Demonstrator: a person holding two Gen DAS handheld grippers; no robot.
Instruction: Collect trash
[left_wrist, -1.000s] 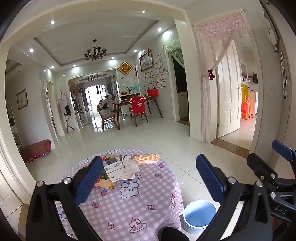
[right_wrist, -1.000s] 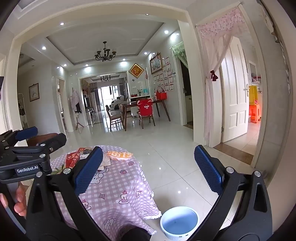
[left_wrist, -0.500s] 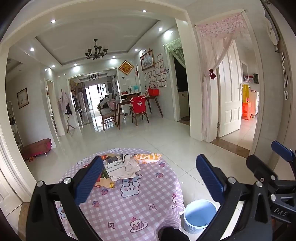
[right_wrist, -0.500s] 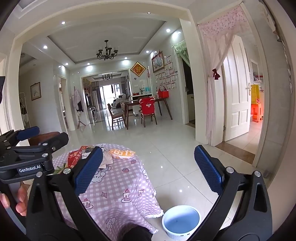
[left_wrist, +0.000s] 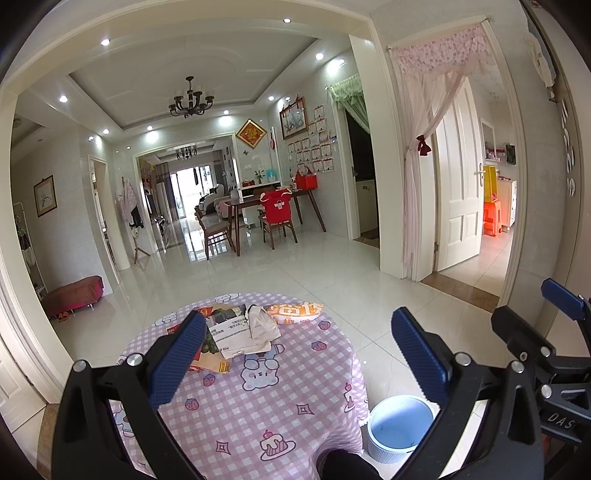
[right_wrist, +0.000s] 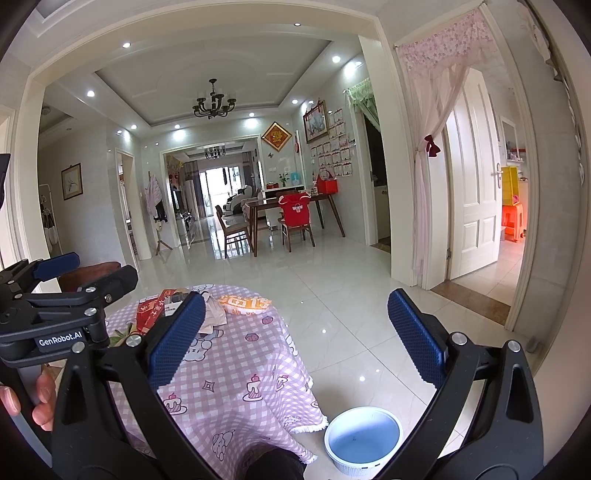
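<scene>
A heap of trash lies at the far side of the round table (left_wrist: 258, 413): crumpled white paper (left_wrist: 240, 332), an orange snack bag (left_wrist: 295, 312) and a red wrapper (right_wrist: 149, 314). The orange snack bag (right_wrist: 245, 304) also shows in the right wrist view. A blue and white bin (left_wrist: 399, 426) stands on the floor to the right of the table, also seen as the bin (right_wrist: 364, 437). My left gripper (left_wrist: 295, 356) hovers open above the table, short of the heap. My right gripper (right_wrist: 295, 334) is open and empty over the table's right edge.
The table wears a pink checked cloth (right_wrist: 236, 384) that hangs to the floor. Shiny white floor tiles (left_wrist: 314, 273) stretch toward a dining table with chairs (left_wrist: 266, 218). A white door and pink curtain (left_wrist: 424, 192) are at the right. A hand (right_wrist: 26, 398) holds the left gripper's handle.
Both cameras have drifted slightly, so the table and heap sit a little nearer and lower in view. Both grippers stay open and empty.
</scene>
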